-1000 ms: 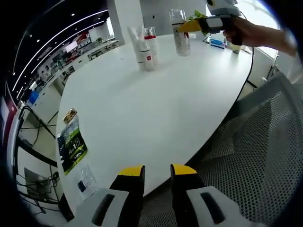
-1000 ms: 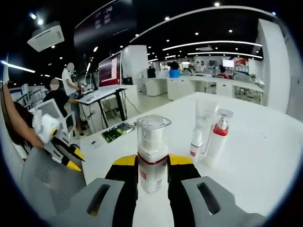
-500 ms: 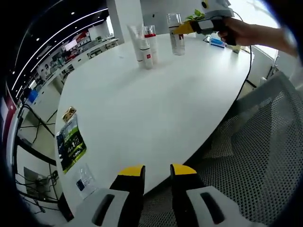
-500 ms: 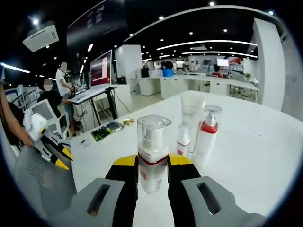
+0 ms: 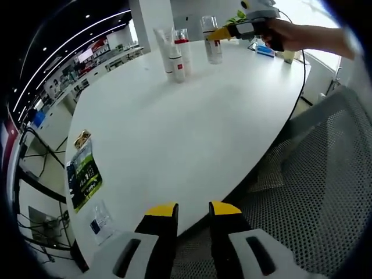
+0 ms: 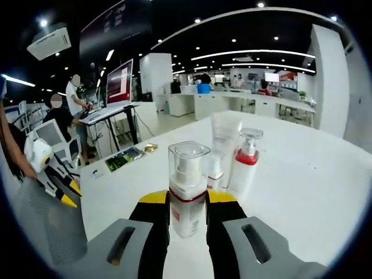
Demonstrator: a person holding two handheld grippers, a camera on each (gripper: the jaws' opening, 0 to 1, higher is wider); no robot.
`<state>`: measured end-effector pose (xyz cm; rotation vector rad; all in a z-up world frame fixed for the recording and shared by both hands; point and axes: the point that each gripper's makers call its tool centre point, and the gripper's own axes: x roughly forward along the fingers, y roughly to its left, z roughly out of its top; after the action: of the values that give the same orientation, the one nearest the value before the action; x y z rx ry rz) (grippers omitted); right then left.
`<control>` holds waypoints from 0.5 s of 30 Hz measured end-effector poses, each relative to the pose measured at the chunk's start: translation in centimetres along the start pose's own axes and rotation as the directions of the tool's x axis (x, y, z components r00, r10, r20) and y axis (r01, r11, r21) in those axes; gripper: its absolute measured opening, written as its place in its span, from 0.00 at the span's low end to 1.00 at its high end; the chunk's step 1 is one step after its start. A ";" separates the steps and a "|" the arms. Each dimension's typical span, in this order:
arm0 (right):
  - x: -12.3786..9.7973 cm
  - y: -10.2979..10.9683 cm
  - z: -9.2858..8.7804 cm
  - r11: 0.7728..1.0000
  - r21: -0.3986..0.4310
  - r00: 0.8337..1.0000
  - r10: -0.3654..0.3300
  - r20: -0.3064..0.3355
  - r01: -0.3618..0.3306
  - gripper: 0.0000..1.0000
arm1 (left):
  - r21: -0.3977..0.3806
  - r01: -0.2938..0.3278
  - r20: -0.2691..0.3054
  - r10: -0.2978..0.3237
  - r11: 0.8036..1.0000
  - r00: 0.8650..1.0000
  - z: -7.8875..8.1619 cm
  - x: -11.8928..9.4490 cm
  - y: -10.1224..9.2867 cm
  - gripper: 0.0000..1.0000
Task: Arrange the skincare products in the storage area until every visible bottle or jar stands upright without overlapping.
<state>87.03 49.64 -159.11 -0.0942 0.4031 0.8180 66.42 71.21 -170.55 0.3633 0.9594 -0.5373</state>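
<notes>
Right gripper view: fingers round pump bottle

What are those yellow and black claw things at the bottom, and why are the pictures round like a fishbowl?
Those claws are hand-held grippers. A person holds one in each hand, and each carries a small wide-eyed camera, which makes the pictures round.

In the left gripper view, the left hand-held gripper is open and holds nothing, near the edge of a big white table. Far across the table you can see the person's other hand.

In the right gripper view, the right hand-held gripper squeezes a clear pump bottle, standing upright. Just behind it stand a white tube and a pump bottle with a red collar. Some leaflets lie on the table too.
</notes>
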 end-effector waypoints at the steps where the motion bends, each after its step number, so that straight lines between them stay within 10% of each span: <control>1: 0.0 -0.1 -0.1 1.000 -0.001 1.000 -0.002 -0.002 0.002 0.20 | 0.004 0.001 -0.006 -0.001 1.000 1.000 -0.1 0.0 0.0 0.22; 15: 1.1 -2.5 -3.5 0.999 -0.022 0.997 -0.041 -0.063 0.040 0.20 | -0.005 -0.009 -0.007 0.009 1.000 1.000 -0.1 0.0 0.2 0.22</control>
<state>88.42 47.87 -162.94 -0.1479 0.4511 0.7806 66.46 71.45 -170.57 0.3655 0.9653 -0.5256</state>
